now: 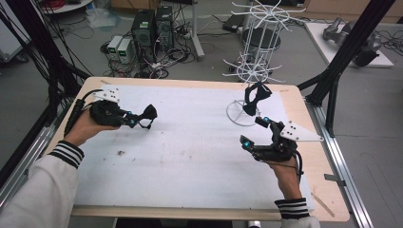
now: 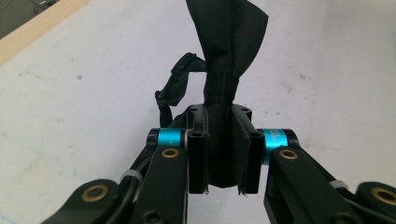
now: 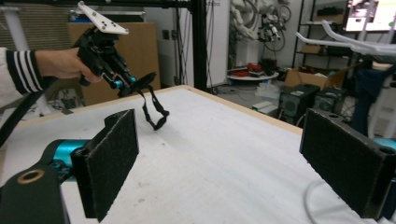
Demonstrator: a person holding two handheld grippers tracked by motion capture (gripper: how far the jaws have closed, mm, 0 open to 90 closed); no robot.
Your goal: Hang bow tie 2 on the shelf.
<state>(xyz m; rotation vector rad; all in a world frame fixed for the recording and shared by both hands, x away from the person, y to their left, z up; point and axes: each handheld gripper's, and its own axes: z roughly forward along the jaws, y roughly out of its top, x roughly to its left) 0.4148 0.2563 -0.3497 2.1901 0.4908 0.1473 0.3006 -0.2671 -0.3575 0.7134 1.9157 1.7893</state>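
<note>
Evidently, lines on handling and make:
Thing in hand: black fabric bow tie [image 2: 227, 51], pinched at one wing near its knot by the left claw [image 1: 142, 118], lifted just clear of the surface [image 1: 190, 156].
Left claw: clamped tight on the cloth, pads squeezing the folded fabric flat.
Right claw [image 3: 219, 154]: jaws spread wide, nothing between them, hovering at the right side of the surface.
Weight: judged very light (hung limp without sagging the grip).
Stiffness: soft, floppy woven cloth; stitched centre band firmer than the wings.
Strap: thin loop [image 3: 154, 109] dangling below, likely to snag.
Best hold: judged at the knot band, or the free wing for the second claw.
Second bow tie: black, hung on the white wire rack [image 1: 256, 42], another [image 1: 255, 97] at its base.
Surface texture: white, matte, lightly stained sheet.
</note>
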